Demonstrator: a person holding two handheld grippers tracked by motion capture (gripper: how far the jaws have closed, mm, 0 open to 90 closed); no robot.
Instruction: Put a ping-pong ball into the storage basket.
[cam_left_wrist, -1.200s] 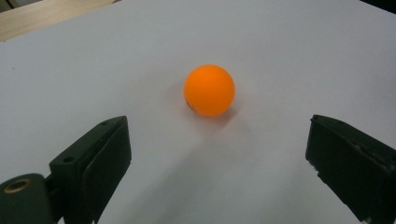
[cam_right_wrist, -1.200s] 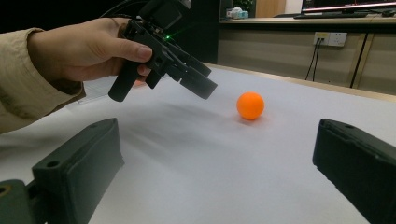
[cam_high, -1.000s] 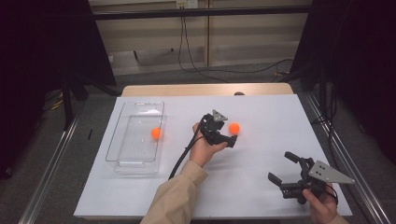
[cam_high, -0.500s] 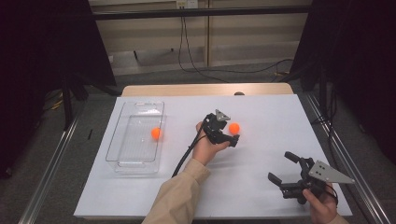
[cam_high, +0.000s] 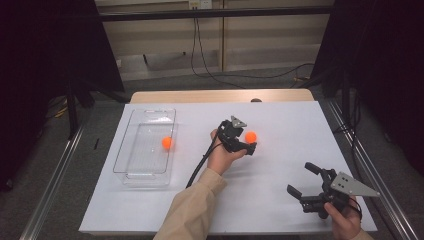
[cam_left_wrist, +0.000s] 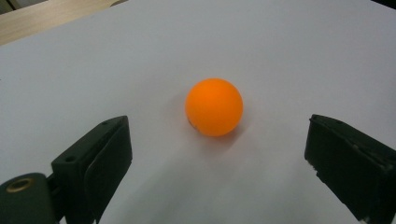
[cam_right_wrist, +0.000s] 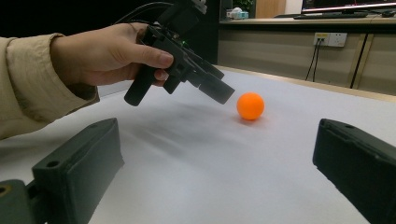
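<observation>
White table (cam_high: 280, 200) spans mid-frame in the high view. Clear bin (cam_high: 131, 170) sits left of centre, one orange ball (cam_high: 167, 143) inside it. Your left gripper (cam_high: 245, 141) is at frame centre, jaws apart, nothing between the pads; second ball (cam_high: 250, 136) lies on the table just ahead of them. Your right gripper (cam_high: 306, 178) is lower right, jaws wide apart, empty.

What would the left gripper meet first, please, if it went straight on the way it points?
Most likely the orange ball on the table: it lies ahead of the left gripper, centred between its open jaws and untouched.
</observation>
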